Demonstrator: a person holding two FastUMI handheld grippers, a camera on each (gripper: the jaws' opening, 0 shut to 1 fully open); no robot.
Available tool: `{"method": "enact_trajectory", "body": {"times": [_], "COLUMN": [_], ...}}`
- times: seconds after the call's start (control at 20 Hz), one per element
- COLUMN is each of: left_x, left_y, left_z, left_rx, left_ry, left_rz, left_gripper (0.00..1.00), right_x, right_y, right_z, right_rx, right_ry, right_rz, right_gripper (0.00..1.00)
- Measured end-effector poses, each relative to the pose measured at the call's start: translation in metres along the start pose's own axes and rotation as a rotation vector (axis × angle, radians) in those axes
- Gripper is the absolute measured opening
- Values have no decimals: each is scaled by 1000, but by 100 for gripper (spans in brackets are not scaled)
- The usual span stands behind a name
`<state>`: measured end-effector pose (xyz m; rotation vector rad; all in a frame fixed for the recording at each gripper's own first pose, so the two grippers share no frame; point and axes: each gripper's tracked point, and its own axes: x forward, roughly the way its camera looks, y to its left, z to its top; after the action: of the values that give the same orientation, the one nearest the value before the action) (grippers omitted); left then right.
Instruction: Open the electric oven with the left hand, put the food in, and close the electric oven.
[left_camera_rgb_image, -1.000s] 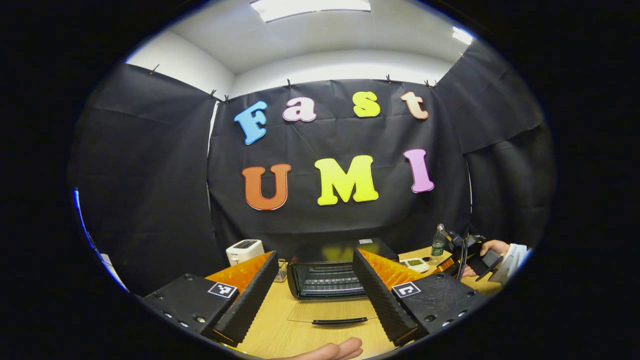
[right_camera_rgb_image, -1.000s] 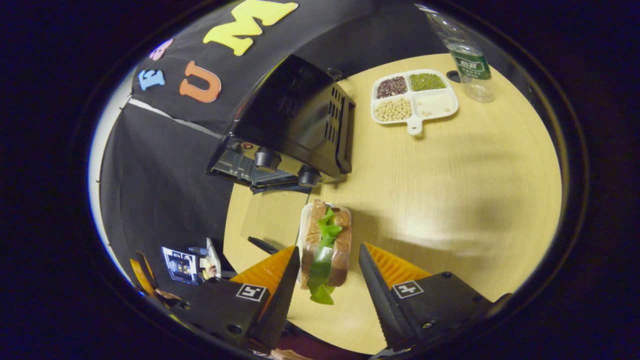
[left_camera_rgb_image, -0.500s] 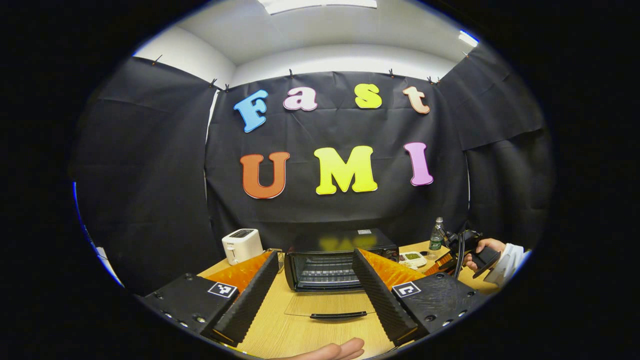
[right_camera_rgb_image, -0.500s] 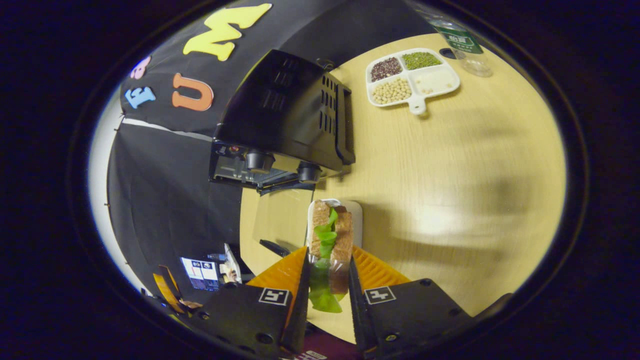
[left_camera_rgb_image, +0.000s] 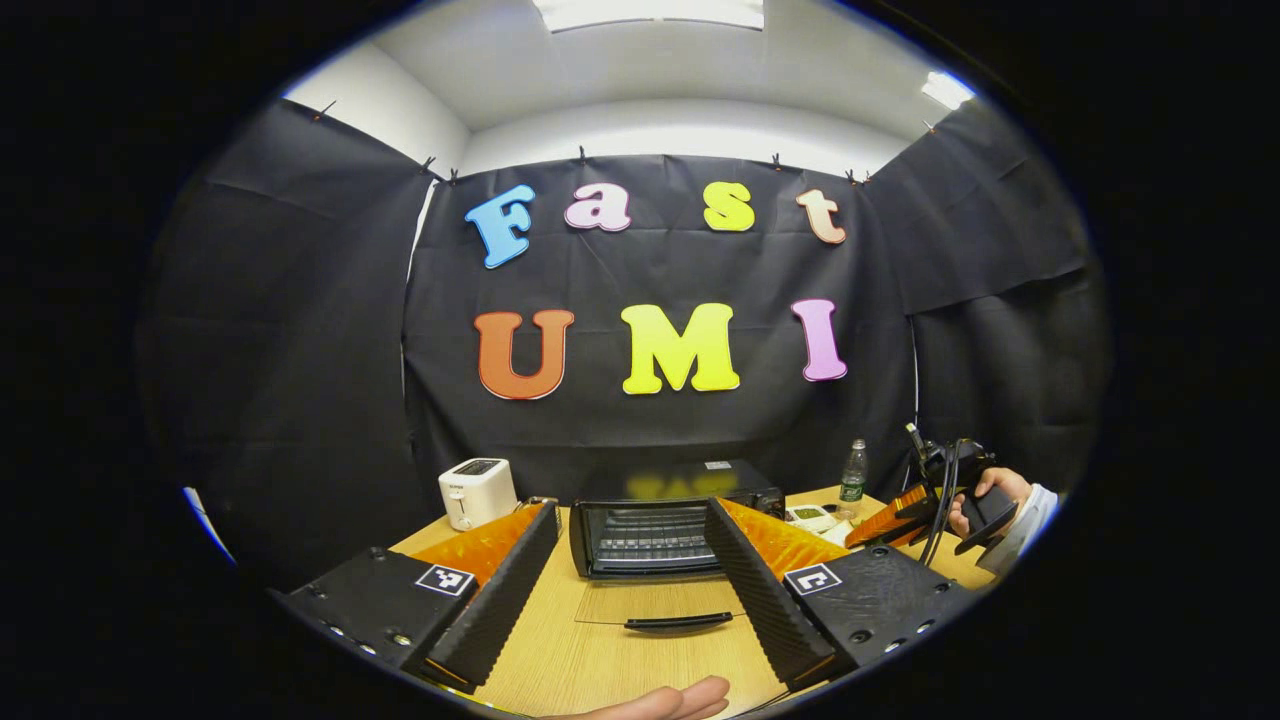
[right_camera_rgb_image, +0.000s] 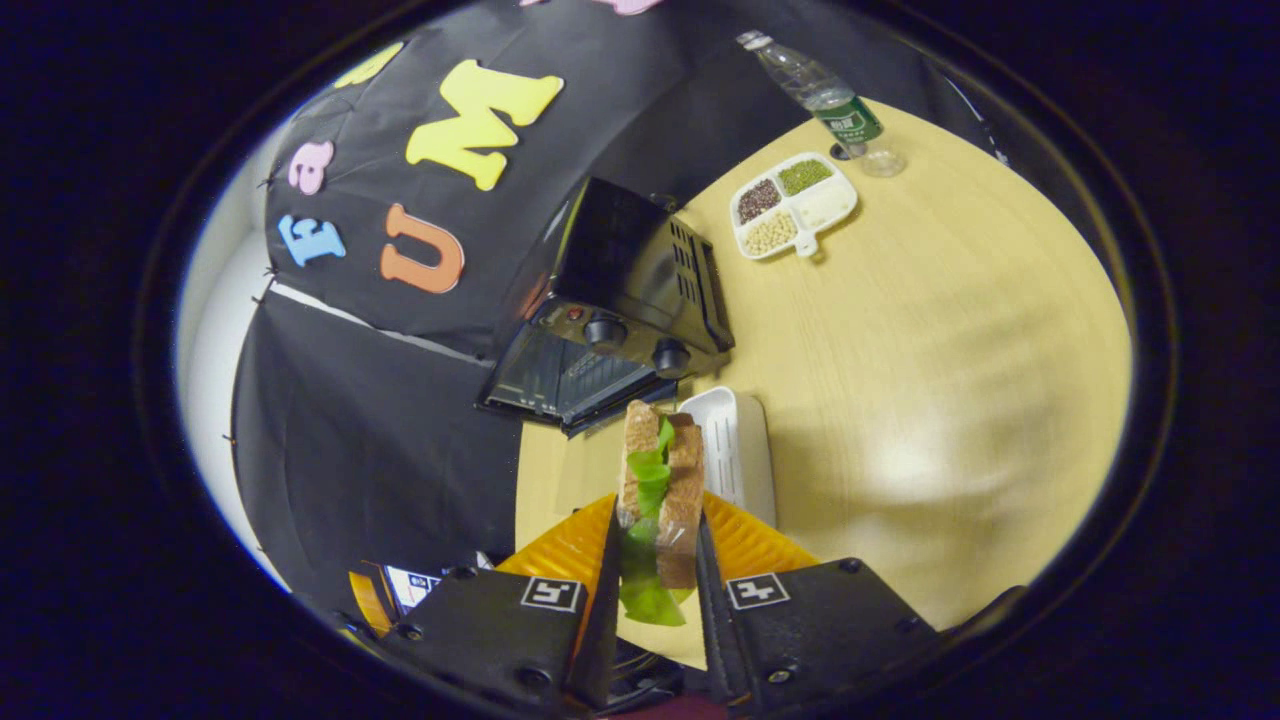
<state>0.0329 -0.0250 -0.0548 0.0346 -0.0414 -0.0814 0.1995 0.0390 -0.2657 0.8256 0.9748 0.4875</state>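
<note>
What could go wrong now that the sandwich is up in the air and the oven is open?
The right gripper pinches only the sandwich's lower end, so the lettuce or a bread slice might slip out on the way. The oven's glass door lies flat on the table in front of the opening; coming in low, the sandwich could knock it or its handle.

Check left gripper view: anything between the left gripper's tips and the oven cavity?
Left gripper view: only the dropped-open oven door, lying flat on the table between the left gripper and the oven.
</note>
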Motion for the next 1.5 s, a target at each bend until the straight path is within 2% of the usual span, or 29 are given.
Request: {"method": "enact_trajectory", "body": {"times": [0.1, 0.3, 0.55, 0.7, 0.9, 1.1, 1.15, 1.2, 1.25, 1.35, 1.5], "left_x": [-7, -17, -21, -21, -19, -17, -17, -17, -16, -14, -10], "left_y": [7, 20, 35, 41, 52, 60, 62, 63, 65, 68, 75], "left_z": [1, 3, -1, -5, -9, -10, -7, -7, -7, -10, -17], "left_rx": [-16, -23, -38, -53, -45, -35, -36, -35, -35, -37, -49], "left_ry": [-4, -6, -5, 4, 13, 11, 7, 7, 8, 15, 26], "left_rz": [-10, -20, -31, -40, -47, -54, -55, -59, -61, -62, -57], "left_gripper": [97, 97, 97, 97, 97, 96, 96, 96, 96, 96, 96], "right_x": [3, 24, 81, 121, 170, 222, 234, 248, 258, 272, 289], "right_y": [18, 62, 95, 110, 133, 129, 127, 126, 124, 114, 108], "right_z": [-14, -47, -67, -52, -13, 35, 45, 55, 66, 87, 105], "right_rx": [-1, 59, 121, 166, 173, 118, 120, 124, 111, 60, 42], "right_ry": [-74, -207, -335, -428, -552, -633, -641, -653, -671, -727, -767], "right_rz": [31, 143, 176, 207, 260, 171, 164, 152, 132, 70, 44], "right_gripper": [39, 39, 39, 39, 39, 40, 31, 30, 41, 41, 41]}}
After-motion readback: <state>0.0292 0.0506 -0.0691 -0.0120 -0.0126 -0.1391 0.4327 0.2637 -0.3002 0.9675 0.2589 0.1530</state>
